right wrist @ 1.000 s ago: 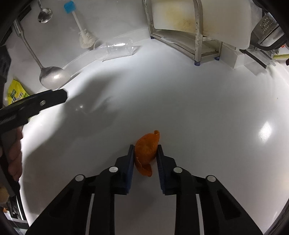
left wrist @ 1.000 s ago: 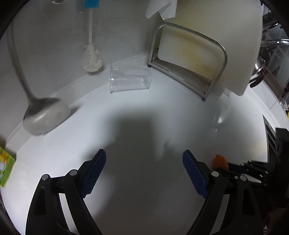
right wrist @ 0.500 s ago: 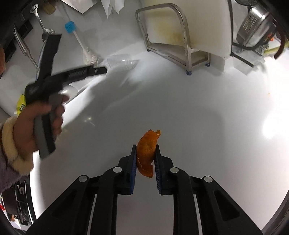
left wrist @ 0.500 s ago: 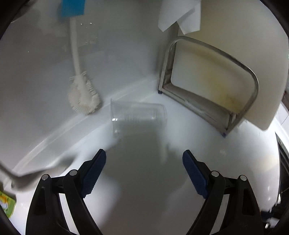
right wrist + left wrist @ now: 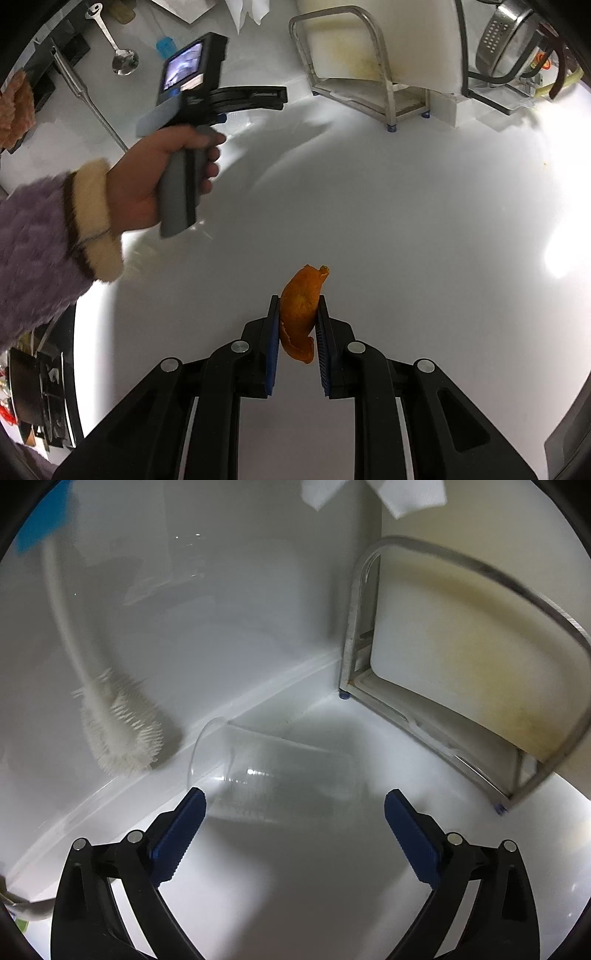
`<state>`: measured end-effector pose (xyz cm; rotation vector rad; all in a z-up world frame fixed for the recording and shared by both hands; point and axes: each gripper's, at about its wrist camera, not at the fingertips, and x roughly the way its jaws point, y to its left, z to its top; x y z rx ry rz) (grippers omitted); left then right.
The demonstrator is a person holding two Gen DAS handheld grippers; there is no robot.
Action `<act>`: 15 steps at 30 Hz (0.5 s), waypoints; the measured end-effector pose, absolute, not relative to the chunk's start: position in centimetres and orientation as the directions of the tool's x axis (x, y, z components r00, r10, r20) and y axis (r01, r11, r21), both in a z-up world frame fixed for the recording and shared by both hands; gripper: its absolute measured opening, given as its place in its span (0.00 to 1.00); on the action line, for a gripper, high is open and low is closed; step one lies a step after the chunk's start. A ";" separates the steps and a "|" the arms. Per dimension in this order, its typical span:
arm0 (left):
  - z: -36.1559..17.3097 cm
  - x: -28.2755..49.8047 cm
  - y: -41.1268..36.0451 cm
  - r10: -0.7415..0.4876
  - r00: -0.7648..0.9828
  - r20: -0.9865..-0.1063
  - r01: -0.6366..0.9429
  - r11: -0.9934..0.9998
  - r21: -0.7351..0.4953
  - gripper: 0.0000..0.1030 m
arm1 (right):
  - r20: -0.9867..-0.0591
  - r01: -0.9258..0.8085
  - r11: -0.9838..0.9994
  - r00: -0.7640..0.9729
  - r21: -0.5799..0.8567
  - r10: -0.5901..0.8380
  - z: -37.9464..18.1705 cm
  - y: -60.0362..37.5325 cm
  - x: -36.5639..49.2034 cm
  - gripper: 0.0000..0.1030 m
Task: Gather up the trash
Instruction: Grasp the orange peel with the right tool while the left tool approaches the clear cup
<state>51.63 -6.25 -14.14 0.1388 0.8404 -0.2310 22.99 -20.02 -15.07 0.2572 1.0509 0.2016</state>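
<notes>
As left gripper (image 5: 295, 805) widens, clear cup (image 5: 280, 775) sideways — mouth left, right gripper (image 5: 295, 321) pinching peel (image 5: 301, 314)

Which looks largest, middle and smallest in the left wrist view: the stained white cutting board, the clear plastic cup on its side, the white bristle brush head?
1. Stained white cutting board.
2. Clear plastic cup, though it lies nearer the camera.
3. White bristle brush head.

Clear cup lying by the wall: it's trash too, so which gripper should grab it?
Left. The left gripper, jaws opening, faces the cup; the right gripper already holds orange peel.
</notes>
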 end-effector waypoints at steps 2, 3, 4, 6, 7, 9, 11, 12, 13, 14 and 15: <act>-14.5 52.2 -6.7 -0.126 0.650 -0.749 0.245 0.968 0.050 0.92 | -0.828 -0.030 0.952 0.485 0.305 0.280 -15.0 -20.6 22.5 0.17; -14.7 52.5 -6.8 -0.117 0.652 -0.749 0.242 0.968 0.060 0.92 | -0.829 -0.023 0.952 0.487 0.304 0.276 -14.9 -20.9 22.3 0.17; -14.8 52.8 -6.9 -0.110 0.652 -0.750 0.239 0.969 0.065 0.92 | -0.829 -0.019 0.952 0.488 0.305 0.275 -14.9 -21.2 22.0 0.17; -15.1 53.2 -7.0 -0.097 0.657 -0.747 0.234 0.969 0.079 0.93 | -0.831 -0.005 0.953 0.488 0.303 0.267 -15.0 -21.7 21.6 0.17; -15.4 53.5 -7.2 -0.101 0.654 -0.750 0.240 0.967 0.079 0.93 | -0.832 0.003 0.953 0.489 0.303 0.263 -15.0 -22.1 21.5 0.17; -15.8 53.9 -7.5 -0.101 0.650 -0.753 0.250 0.964 0.087 0.93 | -0.834 0.011 0.954 0.490 0.298 0.255 -15.0 -22.5 21.1 0.17; -15.9 53.8 -7.6 -0.113 0.648 -0.753 0.251 0.965 0.072 0.93 | -0.834 0.013 0.956 0.492 0.293 0.250 -14.9 -22.7 20.7 0.17; -16.0 53.9 -7.6 -0.121 0.643 -0.756 0.252 0.966 0.060 0.93 | -0.835 0.014 0.956 0.492 0.293 0.248 -14.9 -22.8 20.6 0.17; -16.1 53.9 -7.7 -0.128 0.636 -0.761 0.252 0.966 0.048 0.93 | -0.836 0.017 0.956 0.489 0.293 0.247 -15.0 -22.8 20.5 0.17; -16.2 53.9 -7.9 -0.131 0.633 -0.763 0.253 0.966 0.045 0.93 | -0.838 0.022 0.956 0.487 0.292 0.245 -15.1 -22.9 20.4 0.17; -16.3 53.9 -8.1 -0.131 0.630 -0.765 0.257 0.965 0.046 0.93 | -0.839 0.027 0.956 0.486 0.293 0.243 -15.1 -22.9 20.3 0.17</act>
